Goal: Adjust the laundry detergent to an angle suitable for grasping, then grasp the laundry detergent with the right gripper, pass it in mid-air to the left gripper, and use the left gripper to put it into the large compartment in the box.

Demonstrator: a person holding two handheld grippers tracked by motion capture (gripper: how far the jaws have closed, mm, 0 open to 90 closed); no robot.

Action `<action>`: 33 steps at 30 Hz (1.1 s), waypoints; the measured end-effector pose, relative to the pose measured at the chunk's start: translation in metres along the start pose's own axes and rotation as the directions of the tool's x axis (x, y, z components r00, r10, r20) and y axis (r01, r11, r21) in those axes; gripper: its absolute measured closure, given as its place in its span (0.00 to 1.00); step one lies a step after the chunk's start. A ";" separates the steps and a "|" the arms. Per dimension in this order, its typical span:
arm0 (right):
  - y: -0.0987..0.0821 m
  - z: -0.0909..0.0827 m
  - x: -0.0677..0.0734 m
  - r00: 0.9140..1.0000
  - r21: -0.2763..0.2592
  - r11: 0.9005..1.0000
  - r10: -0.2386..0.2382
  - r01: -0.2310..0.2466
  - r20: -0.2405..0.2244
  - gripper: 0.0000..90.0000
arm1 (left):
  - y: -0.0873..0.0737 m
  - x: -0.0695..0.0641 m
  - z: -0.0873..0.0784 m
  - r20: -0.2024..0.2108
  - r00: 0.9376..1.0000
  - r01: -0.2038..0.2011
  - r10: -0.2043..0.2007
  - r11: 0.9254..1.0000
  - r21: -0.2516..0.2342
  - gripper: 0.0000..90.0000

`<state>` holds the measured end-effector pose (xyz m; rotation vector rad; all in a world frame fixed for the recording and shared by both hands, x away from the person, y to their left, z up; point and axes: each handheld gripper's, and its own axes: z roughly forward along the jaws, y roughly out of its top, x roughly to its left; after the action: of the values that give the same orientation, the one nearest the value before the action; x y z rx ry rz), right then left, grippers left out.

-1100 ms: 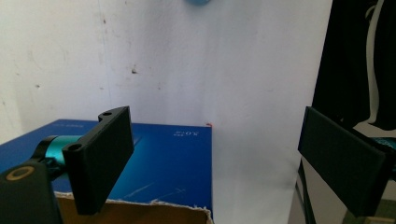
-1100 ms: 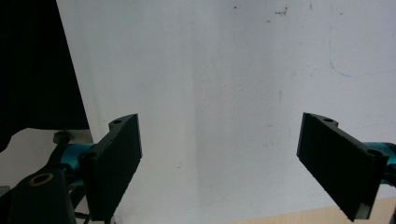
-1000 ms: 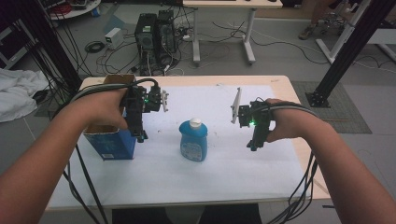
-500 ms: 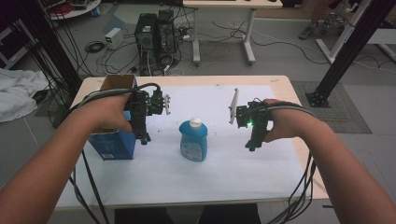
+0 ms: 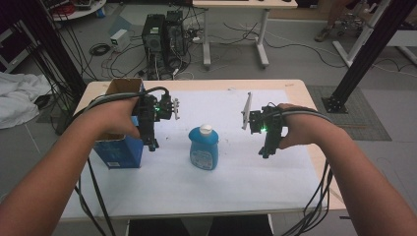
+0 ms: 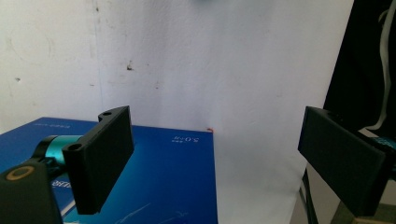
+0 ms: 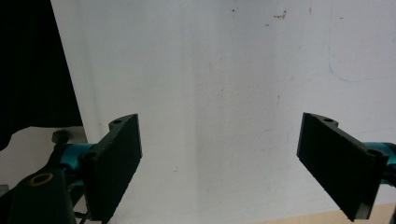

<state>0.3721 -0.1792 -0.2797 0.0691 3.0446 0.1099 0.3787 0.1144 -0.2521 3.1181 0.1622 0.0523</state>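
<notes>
a: our left claw [image 5: 152,143] has slid a little toward us since a second ago, and now it hangs just beside the near right corner of the blue box [image 5: 118,150]. the box itself sits where it was.

b: so we're lining up on the box, it seems. is anything held?

a: no. in the left gripper view both pads [image 6: 105,156] stand wide apart with only white sheet and the box top [image 6: 154,186] between and under them. released, nothing touched.

b: and the right claw [image 5: 267,151]?

a: it hasn't budged. its jaws gape too, bare sheet [image 7: 219,93] between them.

b: where's the bottle [image 5: 203,147] from the box?

a: right of the box, upright, mid-sheet, clear of it. the left claw hovers between box and bottle, closer to the box; the right claw is further right of the bottle, well apart.

b: then we judge the grab hasn't begun yet.
</notes>
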 end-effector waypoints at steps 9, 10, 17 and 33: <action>-0.003 -0.003 0.002 1.000 -0.006 1.000 0.003 -0.003 0.005 0.15 | 0.003 -0.002 -0.003 0.005 1.000 -0.011 0.011 1.000 -0.007 0.12; -0.004 -0.004 0.001 1.000 -0.007 1.000 0.006 -0.006 0.004 0.15 | 0.003 -0.002 -0.004 0.004 1.000 -0.010 0.010 1.000 -0.011 0.12; -0.009 -0.006 -0.005 1.000 -0.009 1.000 0.012 -0.012 0.003 0.15 | 0.003 0.000 -0.006 0.014 1.000 -0.013 0.013 1.000 -0.026 0.12; -0.015 -0.013 -0.066 0.999 -0.031 0.999 0.037 -0.038 -0.010 0.15 | 0.001 0.000 -0.001 0.007 1.000 -0.007 0.007 1.000 -0.017 0.12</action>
<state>0.4361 -0.1986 -0.2618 0.1237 3.0509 0.1606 0.3787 0.1133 -0.2513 3.1017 0.1495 0.0433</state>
